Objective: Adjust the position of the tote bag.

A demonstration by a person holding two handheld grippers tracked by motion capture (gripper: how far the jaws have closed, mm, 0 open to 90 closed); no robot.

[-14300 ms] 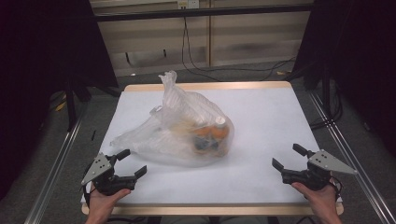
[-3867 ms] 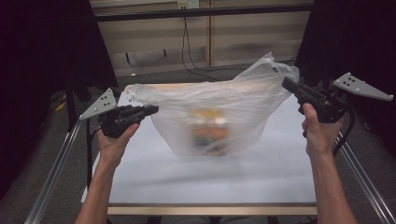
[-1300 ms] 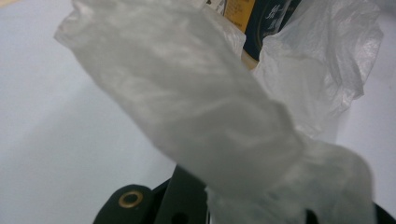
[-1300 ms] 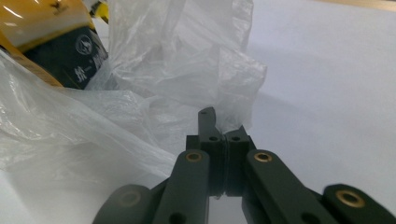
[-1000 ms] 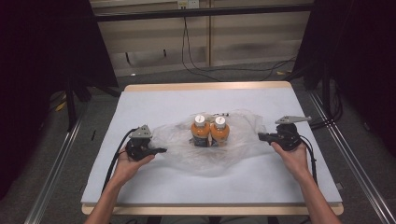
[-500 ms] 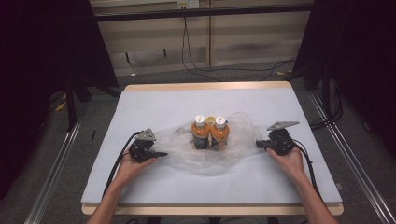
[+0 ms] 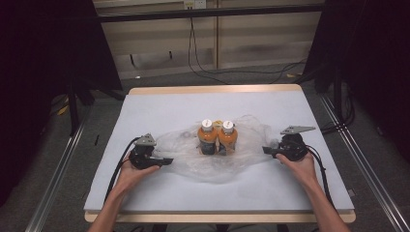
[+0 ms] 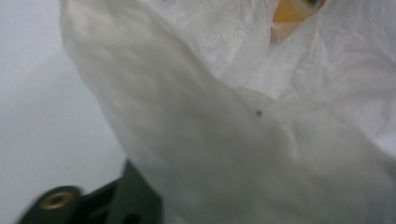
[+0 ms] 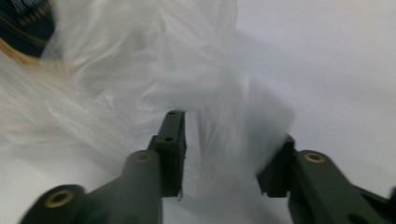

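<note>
Plastic bag lies flattened around two upright bottles; right gripper wide, left gripper state indeterminable, so snagged film could topple them.

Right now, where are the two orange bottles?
In the high view, the two orange bottles stand upright side by side near the table's middle, on the flattened clear plastic bag, between the left gripper and right gripper.
</note>
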